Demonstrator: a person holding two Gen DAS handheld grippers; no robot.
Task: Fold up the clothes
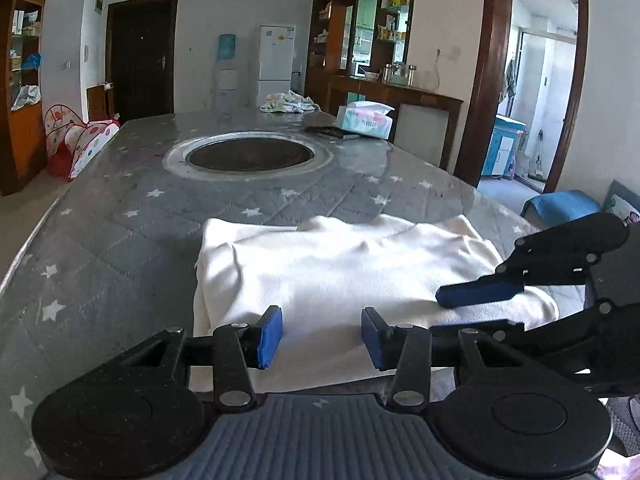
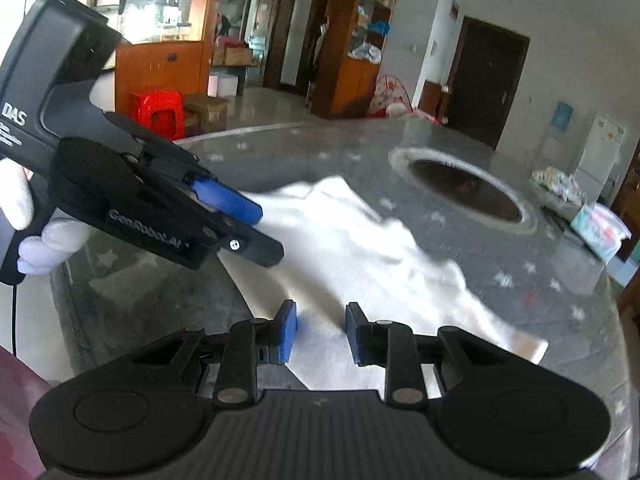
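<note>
On a grey star-patterned table (image 1: pixel 120 240), a white garment (image 1: pixel 340 264) lies folded near the front edge, the left gripper (image 1: pixel 322 338) held partly open and empty over it, the right gripper (image 2: pixel 321 334) likewise, apparently gripping nothing.

Both grippers angle downward side by side, left gripper (image 1: pixel 322 336) and right gripper (image 2: pixel 321 334), jaws parted and empty.

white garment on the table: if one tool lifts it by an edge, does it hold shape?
Probably not. The white garment lies in soft wrinkles and layered folds, so it likely droops. It looks thin, probably light. On the quilted table cover it may drag rather than slide.
</note>
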